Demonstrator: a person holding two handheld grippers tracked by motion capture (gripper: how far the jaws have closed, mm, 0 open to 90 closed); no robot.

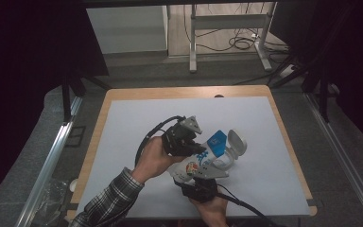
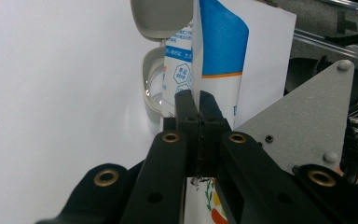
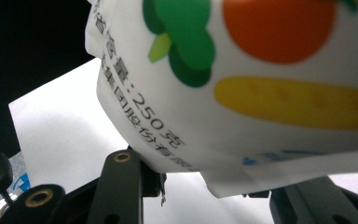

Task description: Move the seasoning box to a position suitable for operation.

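Left hand-held gripper (image 1: 199, 147) and right hand-held gripper (image 1: 207, 172) meet over the near middle of the desk (image 1: 123, 92) in the high view, both at a white printed pouch (image 1: 203, 158) with a blue upper end. The pouch is held between them above a pale sheet (image 1: 137, 127) that covers most of the desk. Just beside the pouch's far end is a clear container (image 1: 227, 158) with its grey hinged lid (image 1: 237, 141) standing open. The person's left hand (image 1: 152, 158) in a plaid sleeve (image 1: 106, 201) grips one tool; the right hand (image 1: 212, 208) holds the other from the near edge.

Left gripper view: the left hand-held gripper (image 2: 199, 105) has its jaws pressed together on the thin edge of the pouch (image 2: 221, 42), which rises upright past them. The open container (image 2: 154, 86) and lid (image 2: 161, 16) lie behind it on the sheet (image 2: 60, 93).

Right gripper view: the pouch (image 3: 261, 74), printed with green, orange and yellow shapes, lies right over the right hand-held gripper (image 3: 214, 179). Its jaws stand apart at either side of the pouch's lower seam; I cannot tell whether they clamp it.
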